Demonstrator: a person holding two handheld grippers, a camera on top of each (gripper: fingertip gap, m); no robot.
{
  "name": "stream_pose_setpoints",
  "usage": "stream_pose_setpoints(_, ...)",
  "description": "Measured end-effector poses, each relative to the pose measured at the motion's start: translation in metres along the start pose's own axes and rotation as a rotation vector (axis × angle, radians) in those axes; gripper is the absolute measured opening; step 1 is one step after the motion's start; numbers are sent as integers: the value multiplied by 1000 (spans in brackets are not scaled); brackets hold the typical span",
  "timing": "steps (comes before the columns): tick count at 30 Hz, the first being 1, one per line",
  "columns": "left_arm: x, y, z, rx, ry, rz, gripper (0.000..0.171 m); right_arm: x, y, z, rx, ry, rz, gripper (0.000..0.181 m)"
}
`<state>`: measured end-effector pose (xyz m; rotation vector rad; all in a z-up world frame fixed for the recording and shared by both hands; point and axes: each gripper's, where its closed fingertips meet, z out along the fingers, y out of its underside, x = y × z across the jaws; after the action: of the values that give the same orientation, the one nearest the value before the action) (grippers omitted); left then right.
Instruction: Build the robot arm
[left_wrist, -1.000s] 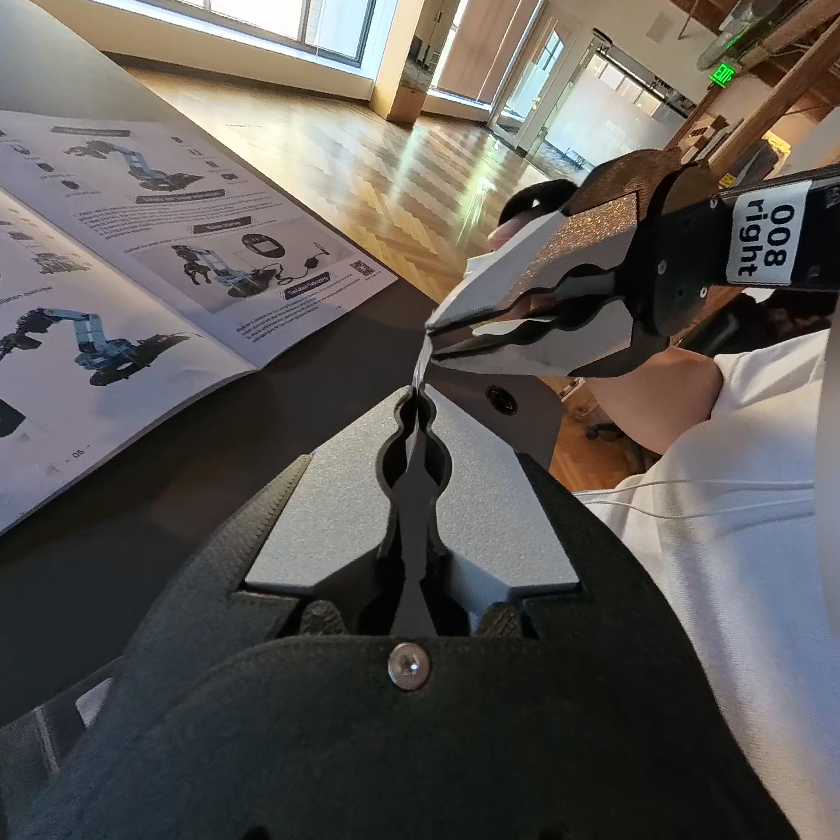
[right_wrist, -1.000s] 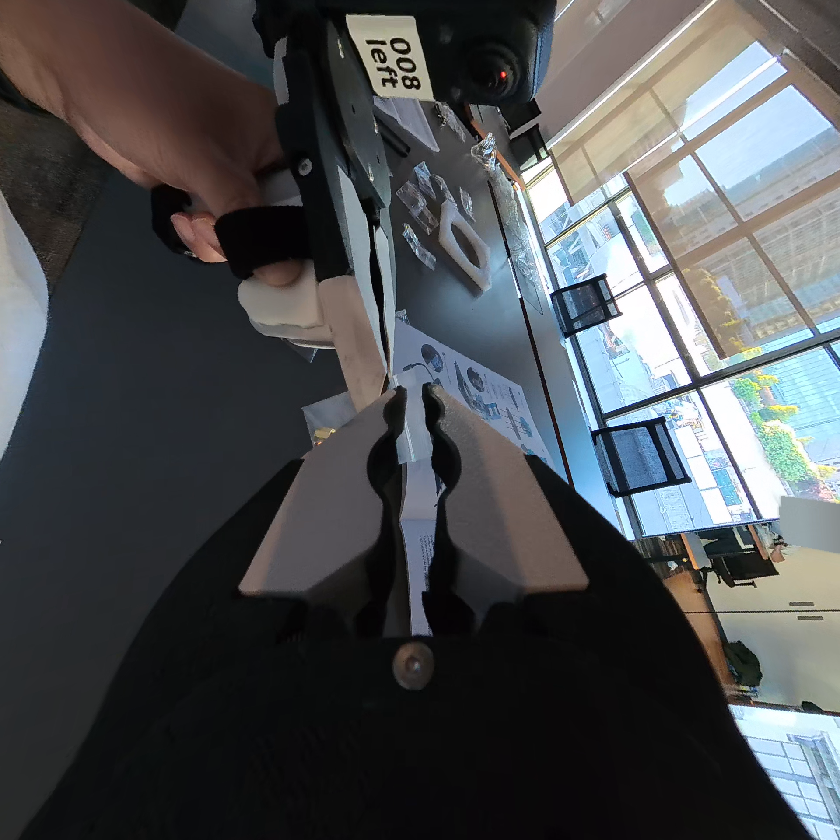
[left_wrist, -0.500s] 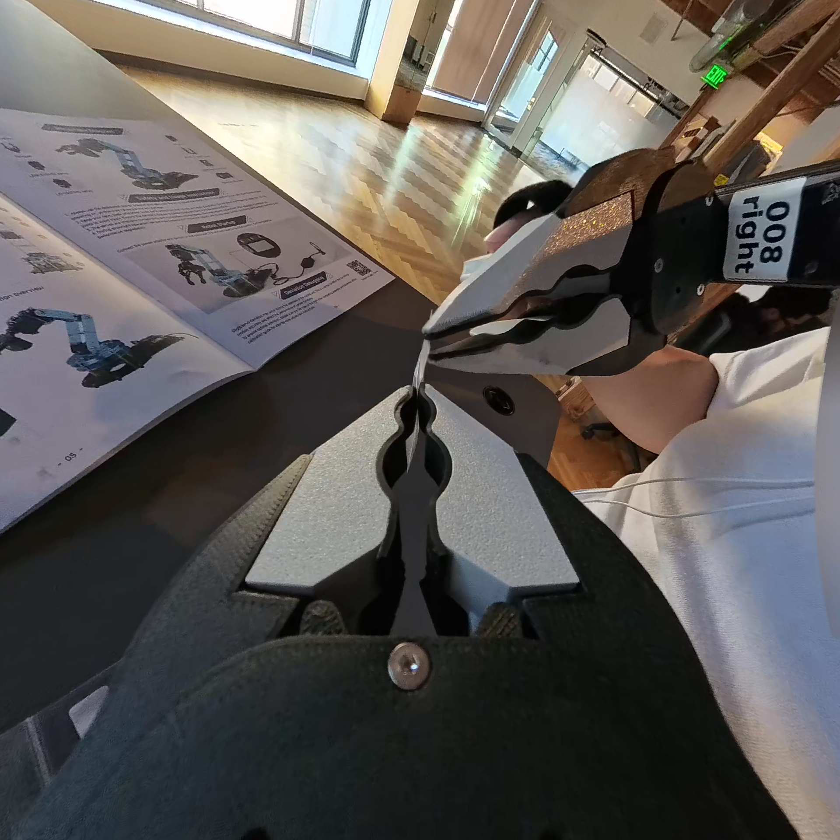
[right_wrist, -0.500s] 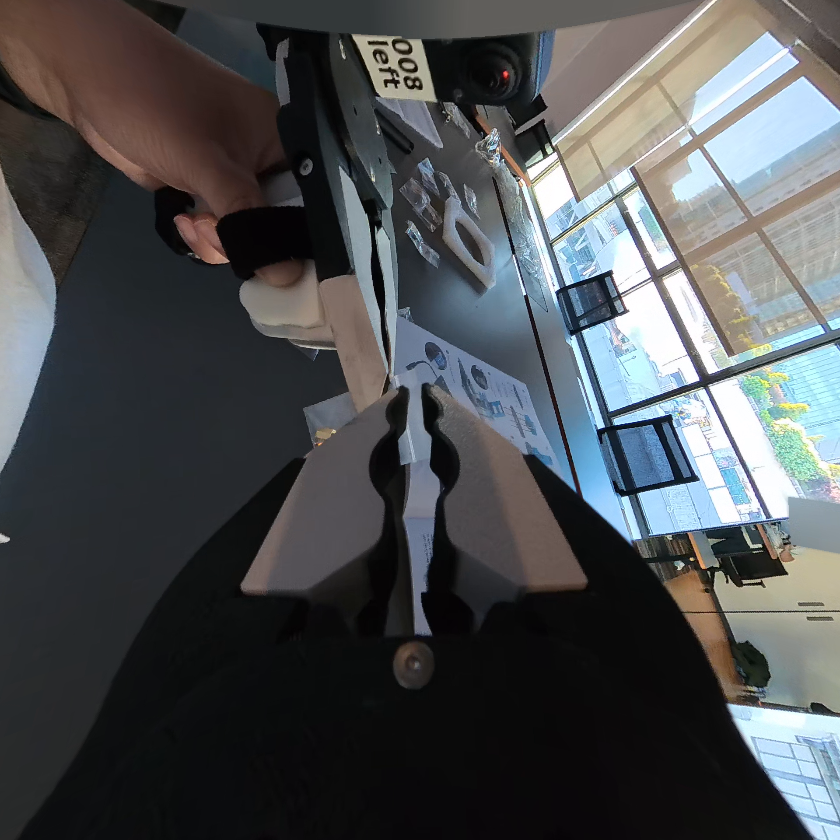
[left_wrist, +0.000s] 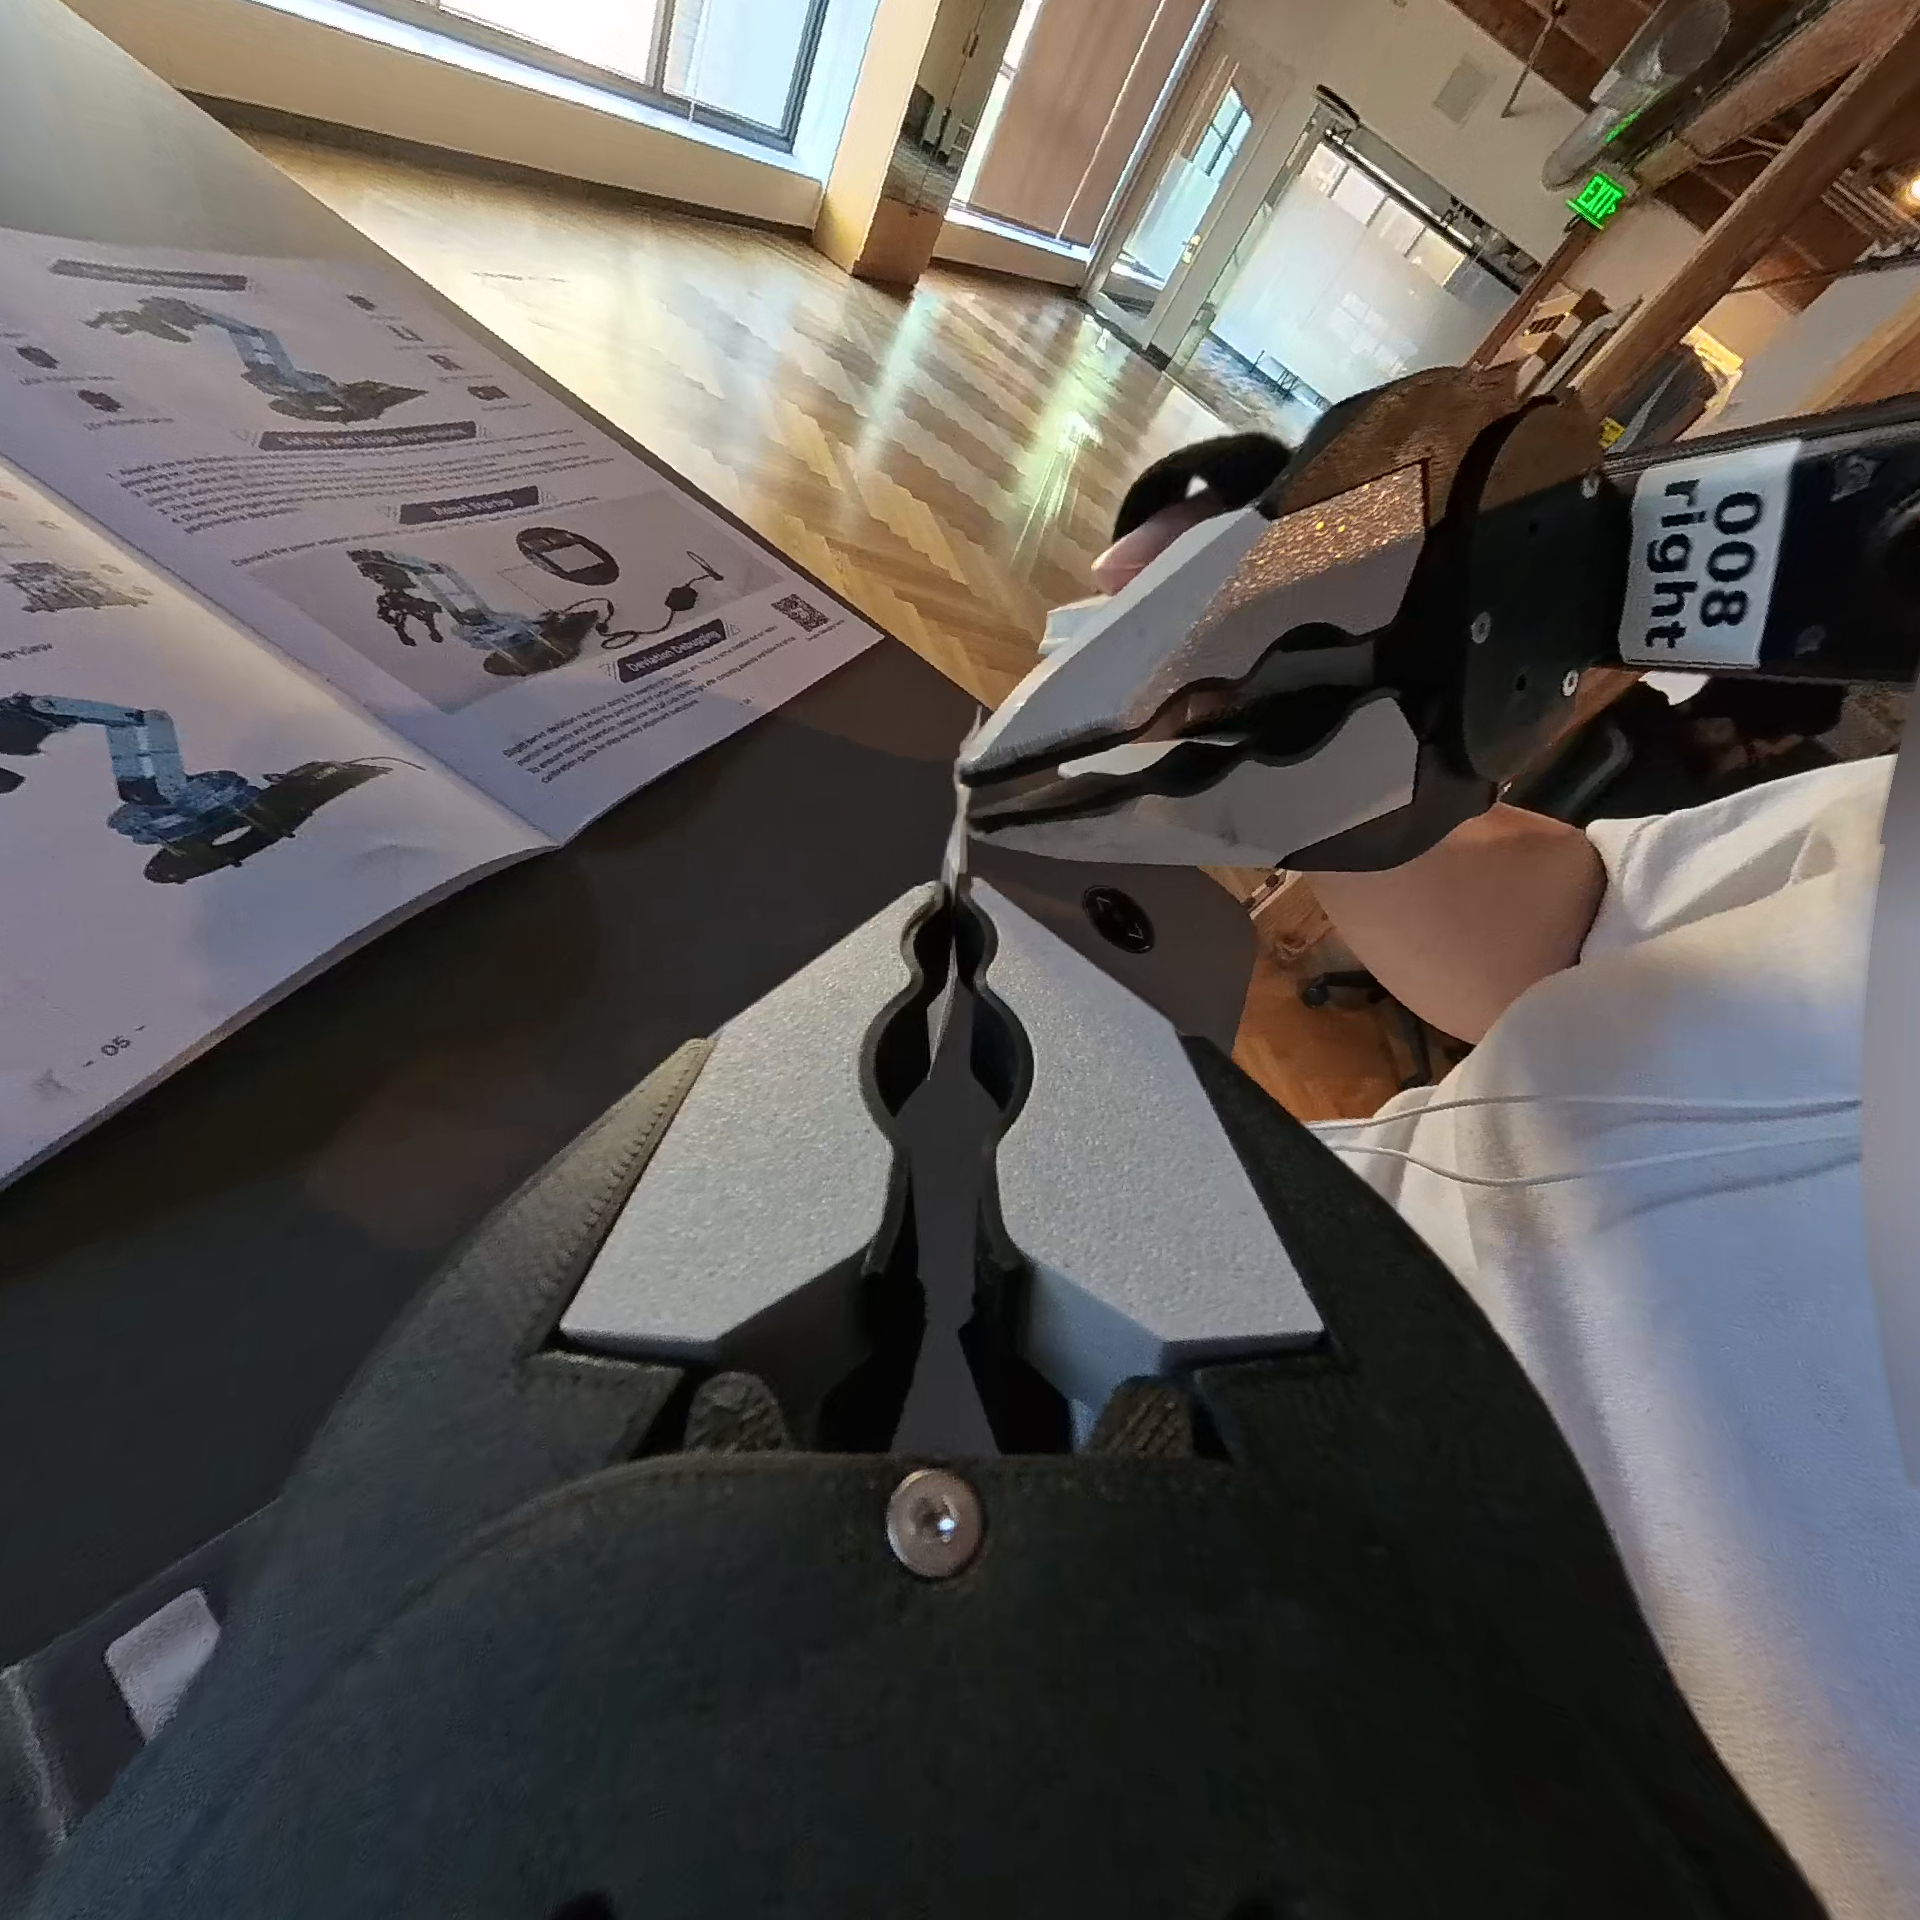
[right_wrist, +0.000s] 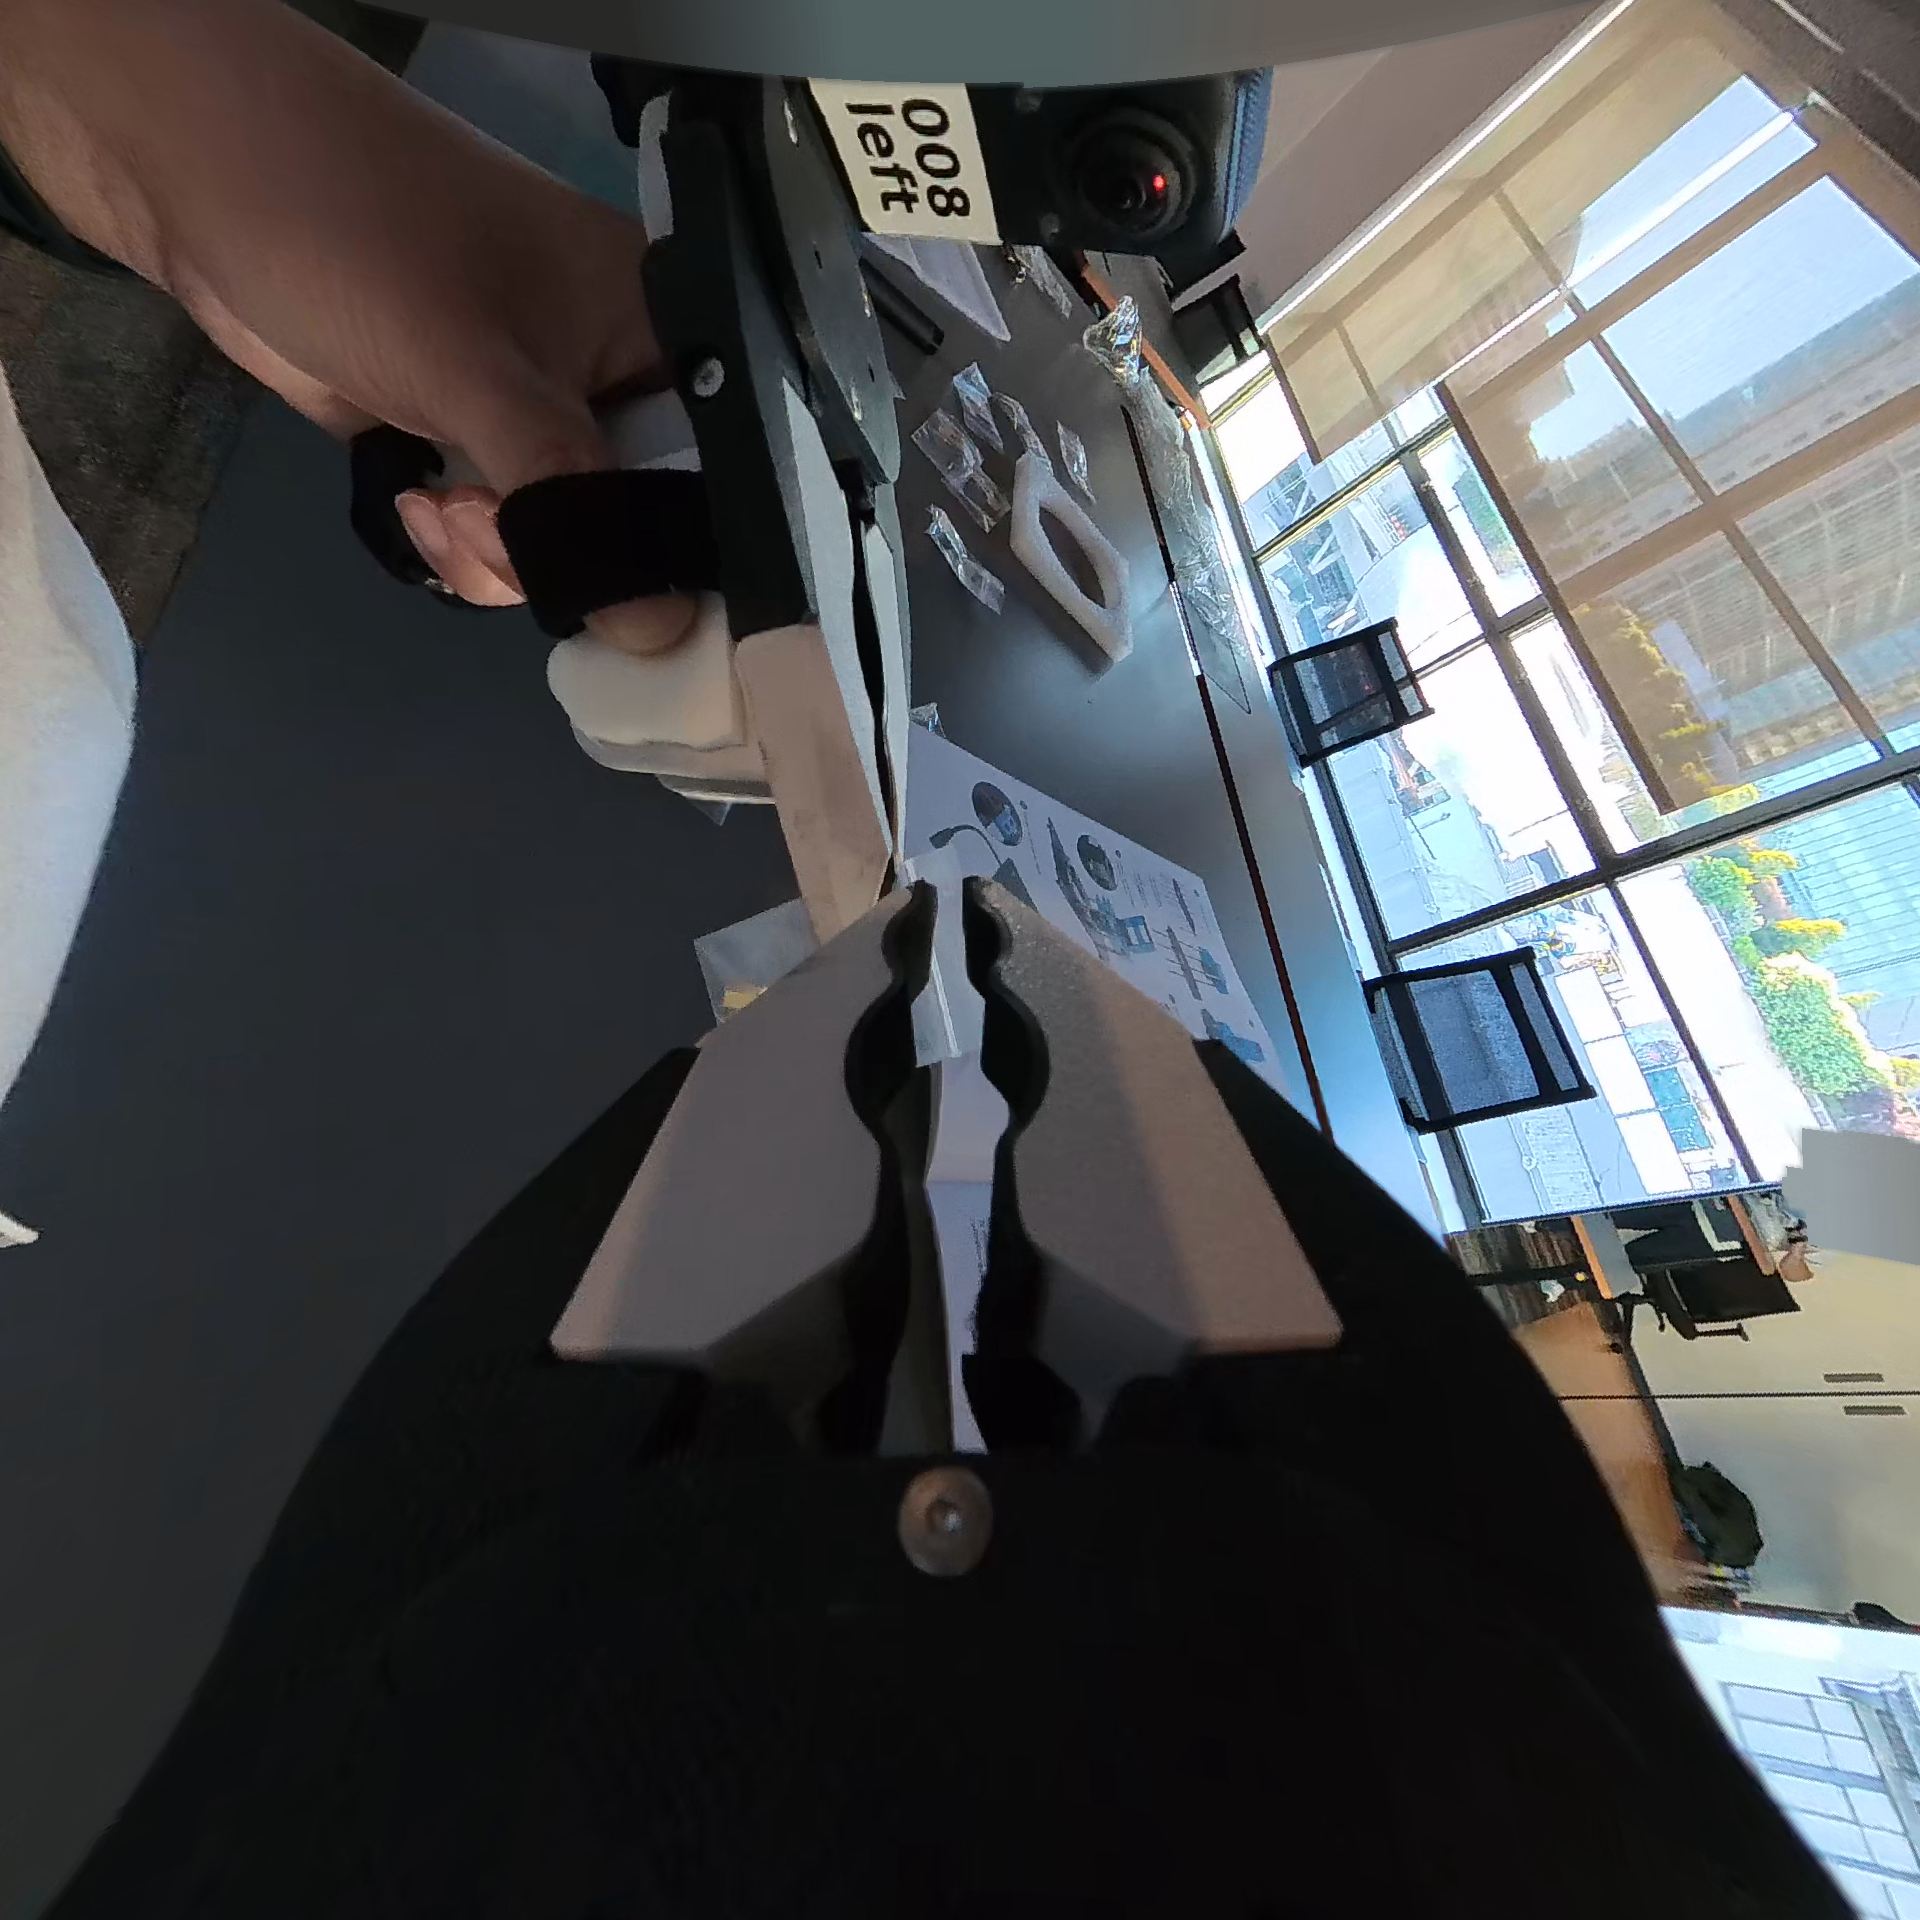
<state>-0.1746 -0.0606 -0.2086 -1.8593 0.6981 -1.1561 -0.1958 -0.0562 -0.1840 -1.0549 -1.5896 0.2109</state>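
My left gripper (left_wrist: 951, 906) is shut on the edge of a small clear plastic bag (left_wrist: 952, 862), which stands up thin between its tips. My right gripper (left_wrist: 971, 795) comes in from the right just above and is shut on the same bag. In the right wrist view the right gripper (right_wrist: 940, 894) pinches the pale bag (right_wrist: 940, 987), and the left gripper (right_wrist: 888, 862) meets it tip to tip from above, held by a hand (right_wrist: 416, 312). Both are held above a dark table (left_wrist: 312, 1195).
An open instruction booklet (left_wrist: 312, 623) lies on the table to the left; it also shows in the right wrist view (right_wrist: 1101, 883). Several small clear bags (right_wrist: 966, 436), a white foam frame (right_wrist: 1070, 561) and a bag with yellow parts (right_wrist: 738, 977) lie farther along. Left and right tips are no more than a few centimetres apart.
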Motion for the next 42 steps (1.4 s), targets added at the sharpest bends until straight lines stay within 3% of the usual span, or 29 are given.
stream_pose_setpoints(6,6,-3,0,23,52,-54,0,-1,0,2,0,17,8,4)
stream_pose_setpoints(12,4,0,1,2,21,-6,0,-2,3,1,-10,-27,72,5)
stream_pose_setpoints(19,2,11,6,-82,-106,220,0,-9,7,-2,-17,-192,316,5)
stream_pose_setpoints(26,2,10,7,-77,-107,220,0,-8,6,-9,4,-268,482,4)
stream_pose_setpoints(42,3,26,14,-185,-132,345,0,-23,23,-16,-109,-404,410,0)
